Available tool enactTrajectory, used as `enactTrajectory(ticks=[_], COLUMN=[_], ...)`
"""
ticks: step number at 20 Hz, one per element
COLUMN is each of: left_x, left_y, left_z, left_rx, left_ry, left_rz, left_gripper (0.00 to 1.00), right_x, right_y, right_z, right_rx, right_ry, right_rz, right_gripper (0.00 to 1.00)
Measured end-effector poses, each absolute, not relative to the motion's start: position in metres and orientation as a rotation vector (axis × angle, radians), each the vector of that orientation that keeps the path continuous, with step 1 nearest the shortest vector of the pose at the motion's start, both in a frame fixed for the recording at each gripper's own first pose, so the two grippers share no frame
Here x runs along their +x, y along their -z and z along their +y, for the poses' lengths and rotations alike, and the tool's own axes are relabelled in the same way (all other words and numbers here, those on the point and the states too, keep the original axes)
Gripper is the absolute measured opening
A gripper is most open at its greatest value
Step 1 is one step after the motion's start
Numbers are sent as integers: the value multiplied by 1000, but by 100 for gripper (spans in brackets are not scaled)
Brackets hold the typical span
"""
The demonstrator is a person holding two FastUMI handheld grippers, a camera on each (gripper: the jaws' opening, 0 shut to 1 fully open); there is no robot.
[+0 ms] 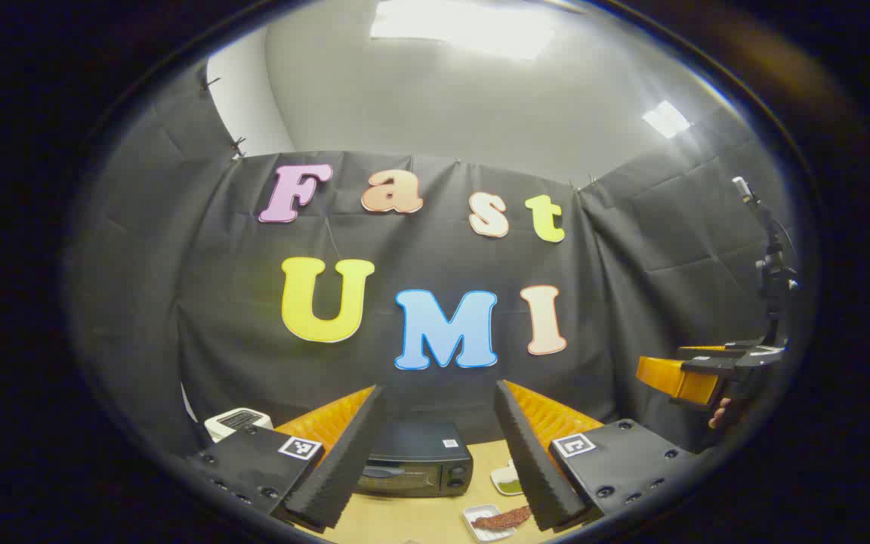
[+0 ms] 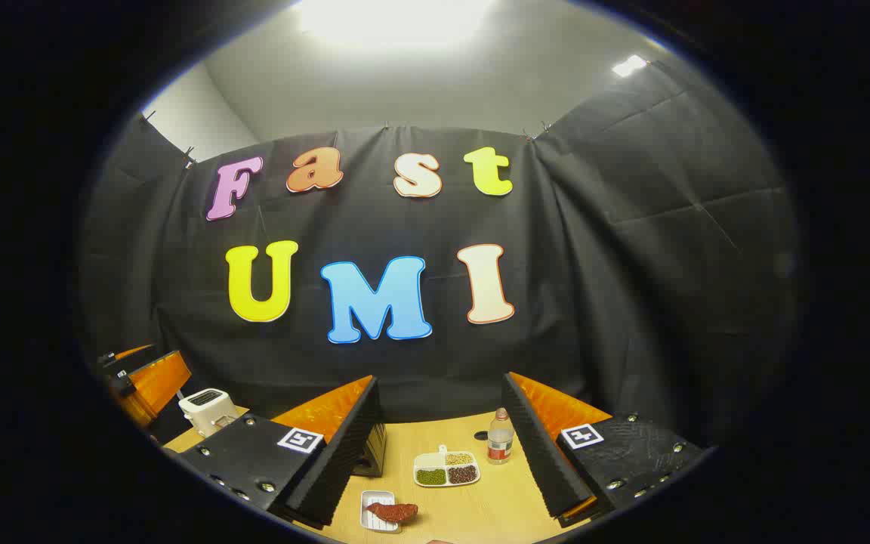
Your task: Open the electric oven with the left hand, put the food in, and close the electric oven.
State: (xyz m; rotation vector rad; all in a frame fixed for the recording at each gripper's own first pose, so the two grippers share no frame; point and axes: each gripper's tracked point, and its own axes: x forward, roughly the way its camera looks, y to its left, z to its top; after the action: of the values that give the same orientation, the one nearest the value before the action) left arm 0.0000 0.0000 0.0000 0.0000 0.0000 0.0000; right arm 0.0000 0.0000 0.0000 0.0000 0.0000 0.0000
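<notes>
1. Electric oven (image 1: 414,468): a dark, box-shaped countertop oven sits low in the centre of the left gripper view, on a pale wooden table (image 1: 435,521). Its door looks closed. Its long side runs left to right across the frame, with knobs at its right end.
2. Left gripper (image 1: 439,453): its two fingers rise from the bottom of the left gripper view, spread wide apart and holding nothing. The oven lies straight ahead between them, and the gripper appears raised above the table. I judge this gripper the better placed for the door, as the task asks.
3. Right gripper (image 2: 442,446): in the right gripper view its fingers are also parted wide and empty. It faces the part of the table to the right of the oven, where the food lies.
4. Toaster (image 2: 208,408): a small white one stands at the lower left of the right gripper view, well apart from the food.
5. Bottle (image 2: 500,438): a small clear bottle stands upright near the bottom centre, just right of a divided dish (image 2: 446,468) holding green, tan and dark portions.
6. Food (image 2: 391,511): a reddish-brown piece lies on a small white tray (image 2: 368,521) at the bottom edge of the right gripper view, in front of the divided dish. In the left gripper view it sits at the lower right of the oven.
</notes>
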Motion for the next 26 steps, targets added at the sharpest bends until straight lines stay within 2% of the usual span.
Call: enactTrajectory(ticks=[12, 16, 18, 23, 25, 26], left_x=[9, 21, 30, 62, 76, 84], left_y=[9, 14, 21, 85, 111, 124], left_z=[-14, -18, -8, 25, 42, 51], left_rx=[42, 57, 77, 28, 31, 38], left_ry=[-92, -83, -82, -63, -67, -70], left_rz=[32, 37, 45, 173, 217, 241], left_gripper=[96, 96, 96, 97, 94, 97], right_x=[16, 22, 26, 38, 43, 45], right_y=[7, 14, 12, 21, 23, 24], right_z=[3, 17, 22, 27, 25, 23], right_rx=[-34, -29, -11, 8, -1, -2], right_ry=[-125, -166, -161, -94, -67, -53], right_rz=[-3, 13, 10, 35, 37, 41], right_gripper=[98, 98, 99, 99, 99, 99])
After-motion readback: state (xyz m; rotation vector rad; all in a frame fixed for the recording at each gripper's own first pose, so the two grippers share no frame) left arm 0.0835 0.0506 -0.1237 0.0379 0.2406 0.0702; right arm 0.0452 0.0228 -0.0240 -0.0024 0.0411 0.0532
